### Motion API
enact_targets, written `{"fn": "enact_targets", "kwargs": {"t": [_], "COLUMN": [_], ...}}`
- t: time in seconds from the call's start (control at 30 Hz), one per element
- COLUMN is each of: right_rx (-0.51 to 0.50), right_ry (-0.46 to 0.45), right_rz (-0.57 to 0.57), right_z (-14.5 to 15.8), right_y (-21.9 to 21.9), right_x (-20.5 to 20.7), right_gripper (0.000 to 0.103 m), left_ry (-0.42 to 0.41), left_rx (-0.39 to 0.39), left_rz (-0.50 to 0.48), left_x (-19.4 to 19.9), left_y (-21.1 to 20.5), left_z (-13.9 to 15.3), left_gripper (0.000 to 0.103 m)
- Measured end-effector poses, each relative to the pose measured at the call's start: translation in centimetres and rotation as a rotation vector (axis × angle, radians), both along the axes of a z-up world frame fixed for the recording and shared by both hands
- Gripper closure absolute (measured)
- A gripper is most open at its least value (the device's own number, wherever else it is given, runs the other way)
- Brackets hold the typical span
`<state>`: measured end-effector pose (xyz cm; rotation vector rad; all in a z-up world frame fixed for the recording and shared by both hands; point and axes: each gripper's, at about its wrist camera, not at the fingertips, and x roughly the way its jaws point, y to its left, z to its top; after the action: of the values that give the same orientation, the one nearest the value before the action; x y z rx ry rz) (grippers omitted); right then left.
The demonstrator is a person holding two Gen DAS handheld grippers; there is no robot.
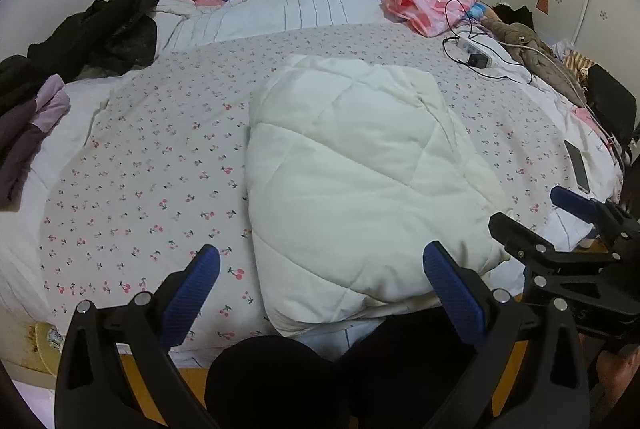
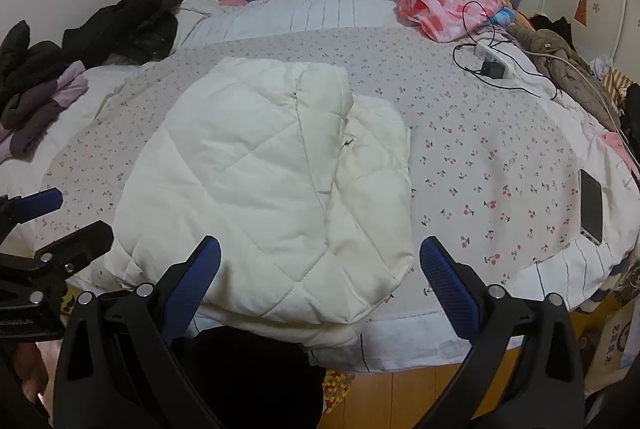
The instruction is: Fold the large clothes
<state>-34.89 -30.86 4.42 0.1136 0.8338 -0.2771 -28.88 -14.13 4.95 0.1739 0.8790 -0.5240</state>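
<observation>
A white quilted padded jacket point(image 1: 352, 181) lies folded into a compact rectangle on the cherry-print bed sheet point(image 1: 152, 165), its near edge at the foot of the bed. It also shows in the right wrist view point(image 2: 264, 185), with one panel folded over on its right side. My left gripper point(image 1: 320, 269) is open and empty, hovering just short of the jacket's near left corner. My right gripper point(image 2: 320, 265) is open and empty above the jacket's near edge. The right gripper also appears in the left wrist view point(image 1: 560, 229), and the left gripper in the right wrist view point(image 2: 60, 225).
Dark and purple clothes point(image 1: 80, 41) are piled at the bed's left. A pink checked bag point(image 2: 452, 5), a power strip with cables point(image 2: 492, 61) and a brown garment point(image 2: 560, 65) lie at the far right. A phone point(image 2: 591, 205) lies near the right edge. Wooden floor point(image 2: 420, 393) is below.
</observation>
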Motion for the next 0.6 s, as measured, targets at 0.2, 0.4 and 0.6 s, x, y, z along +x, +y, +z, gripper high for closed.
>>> {"fn": "enact_targets", "kwargs": {"t": [0.2, 0.4, 0.6], "right_rx": [0.0, 0.003, 0.009], "right_ry": [-0.002, -0.003, 0.0], "right_rz": [-0.002, 0.001, 0.002], "right_z": [-0.04, -0.11, -0.29], "right_y": [-0.15, -0.47, -0.47], "right_x": [0.02, 0.01, -0.1], "right_gripper": [0.007, 0.007, 0.007], "left_ry": [0.012, 0.045, 0.028], "left_rx": [0.008, 0.08, 0.091], "left_rz": [0.008, 0.006, 0.01], "left_x": [0.31, 0.9, 0.75], "left_y": [0.05, -0.62, -0.73], "left_z": [-0.15, -0.69, -0.69], "left_gripper": [0.006, 0.006, 0.006]}}
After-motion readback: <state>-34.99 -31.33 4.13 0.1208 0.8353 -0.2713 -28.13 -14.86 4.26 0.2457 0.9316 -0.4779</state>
